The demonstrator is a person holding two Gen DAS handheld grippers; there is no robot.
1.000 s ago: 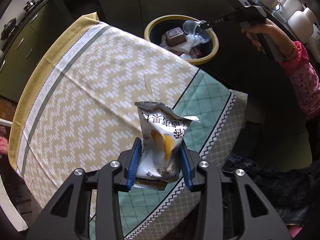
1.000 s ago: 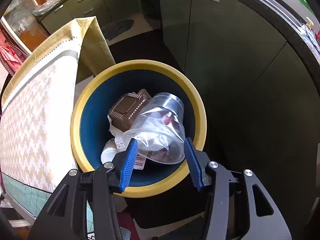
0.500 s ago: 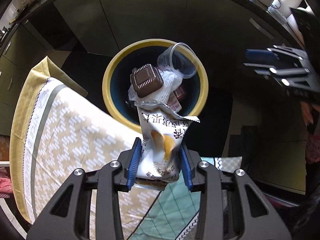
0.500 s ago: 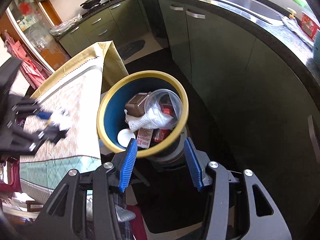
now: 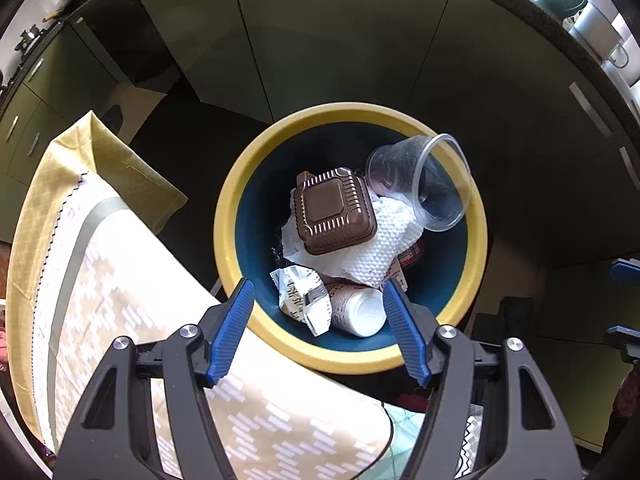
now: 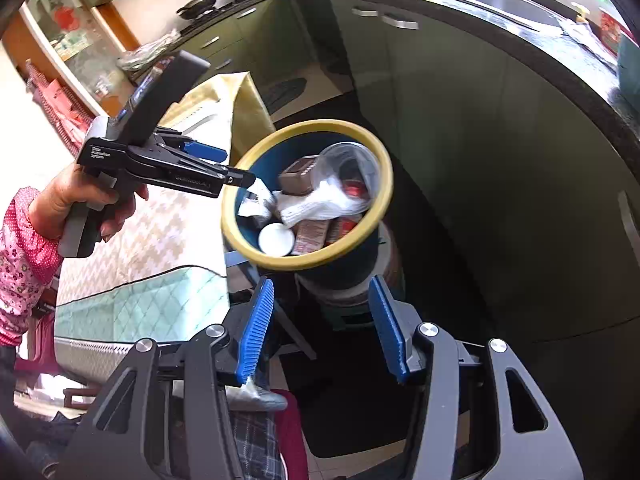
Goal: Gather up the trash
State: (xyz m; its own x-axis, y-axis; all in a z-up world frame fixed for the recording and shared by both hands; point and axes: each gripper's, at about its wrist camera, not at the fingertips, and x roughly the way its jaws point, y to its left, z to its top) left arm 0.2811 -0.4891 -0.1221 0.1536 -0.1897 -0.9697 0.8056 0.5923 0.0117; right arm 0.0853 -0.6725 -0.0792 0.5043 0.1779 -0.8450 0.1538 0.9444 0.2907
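The left gripper (image 5: 318, 328) is hanging right over the near rim of the yellow-rimmed bin (image 5: 256, 322), its blue fingers (image 5: 232, 330) spread wide with nothing between them. The snack wrapper (image 5: 302, 298) is lying inside the bin, crumpled, just beyond those fingers and touching a white-lidded paper cup (image 5: 358, 310). Half a second ago that wrapper was pinched tight in this gripper; now it is lying among the trash, below the paper towel (image 5: 360, 244), the brown tray (image 5: 334, 210) and the clear plastic cup (image 5: 424, 182) leaning on the far rim. The right gripper (image 6: 322, 322) is sitting farther back from the bin than before, jaws parted and empty, looking across at the left gripper poised at the bin's edge beside the tablecloth (image 6: 160, 236).
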